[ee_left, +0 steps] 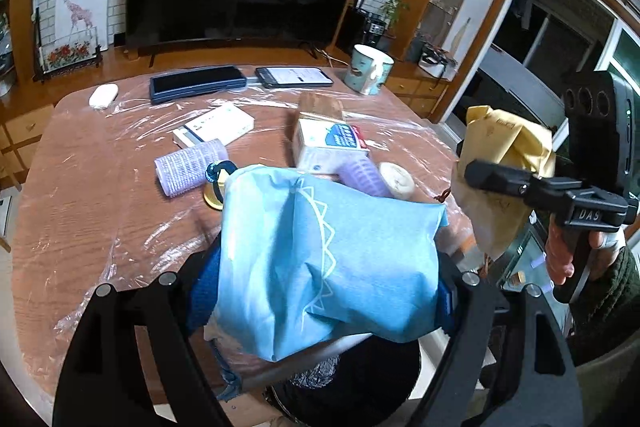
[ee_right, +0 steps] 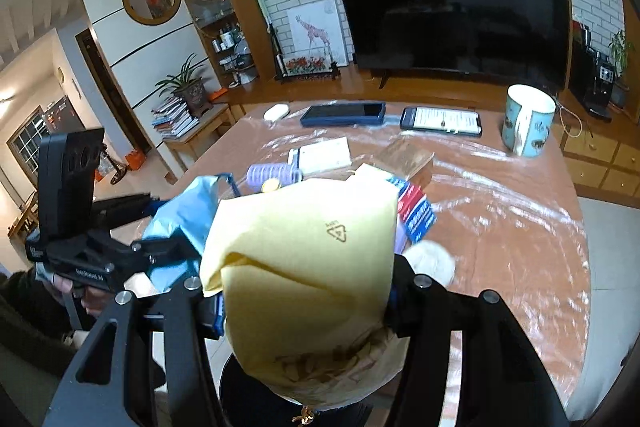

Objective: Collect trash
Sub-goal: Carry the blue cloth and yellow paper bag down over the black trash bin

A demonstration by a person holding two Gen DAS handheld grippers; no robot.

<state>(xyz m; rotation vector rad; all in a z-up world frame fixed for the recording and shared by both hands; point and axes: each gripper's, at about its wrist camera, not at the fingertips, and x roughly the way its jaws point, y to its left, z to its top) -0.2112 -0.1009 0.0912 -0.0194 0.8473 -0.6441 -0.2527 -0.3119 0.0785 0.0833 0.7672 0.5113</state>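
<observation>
The left gripper (ee_left: pixel 320 291) clamped a light-blue fabric bag (ee_left: pixel 320 247), apparently as the trash receptacle; the right gripper (ee_right: pixel 304 291) clamped a crumpled yellow paper envelope (ee_right: pixel 304 267) for dropping in.

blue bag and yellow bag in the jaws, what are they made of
Blue bag: looks like thin non-woven fabric, matte, with soft folds and a printed white zigzag line. Yellow bag: probably paper, matte, holding sharp creases, with a stamped triangle mark; possibly a padded mailer.

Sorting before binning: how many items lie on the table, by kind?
Phones: 2
Mugs: 1
Purple hair rollers: 2
White flat boxes: 1
Cartons: 1
Brown boxes: 1
White oval cases: 1
Total: 9
</observation>
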